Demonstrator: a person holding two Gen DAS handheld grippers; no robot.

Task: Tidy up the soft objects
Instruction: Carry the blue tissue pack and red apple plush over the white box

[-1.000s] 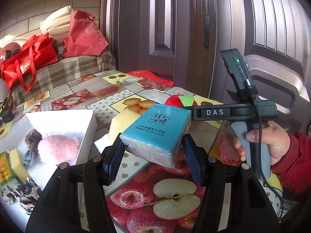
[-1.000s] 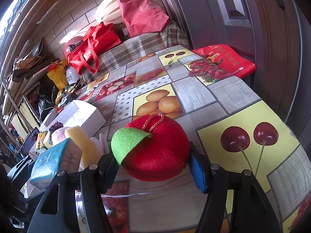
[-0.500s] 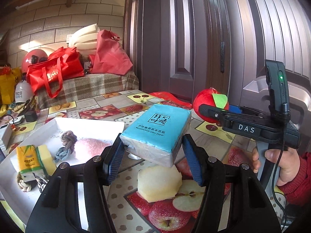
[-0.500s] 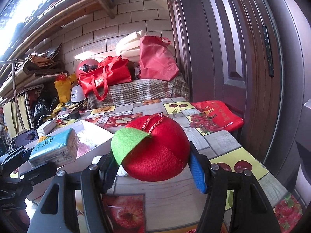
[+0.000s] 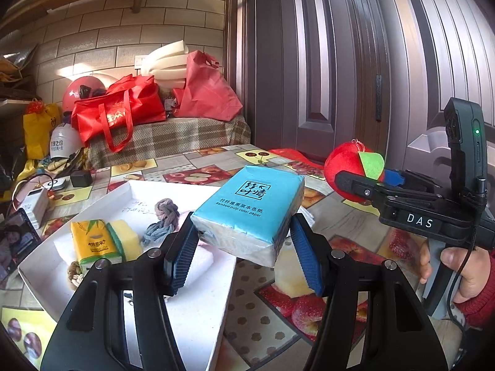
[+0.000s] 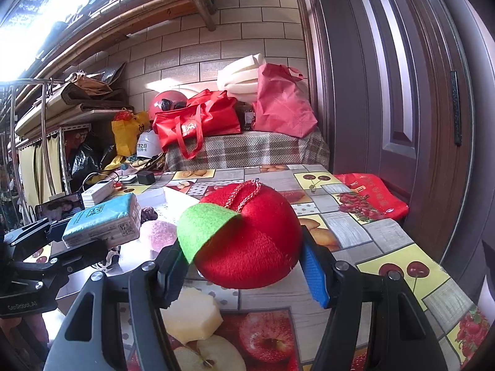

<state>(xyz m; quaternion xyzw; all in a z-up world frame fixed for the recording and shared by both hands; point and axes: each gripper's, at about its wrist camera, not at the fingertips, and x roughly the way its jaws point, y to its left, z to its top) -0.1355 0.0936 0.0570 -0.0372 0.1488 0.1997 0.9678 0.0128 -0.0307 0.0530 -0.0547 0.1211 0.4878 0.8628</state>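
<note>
Left gripper [image 5: 244, 253]: clamped on blue tissue pack [image 5: 250, 210], above white tray [image 5: 198, 315].
Right gripper [image 6: 244, 272]: clamped on red plush apple [image 6: 247, 241].

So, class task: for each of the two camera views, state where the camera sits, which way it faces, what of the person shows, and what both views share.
Left wrist: sits on the left gripper, facing along its fingers over the white box toward the door; blue tissue pack clamped; the person's right hand shows.
Right wrist: sits on the right gripper, facing across the table toward the brick wall; red plush apple clamped; no hand visible.
Shared: pack, apple, red bag, each other's gripper.
</note>
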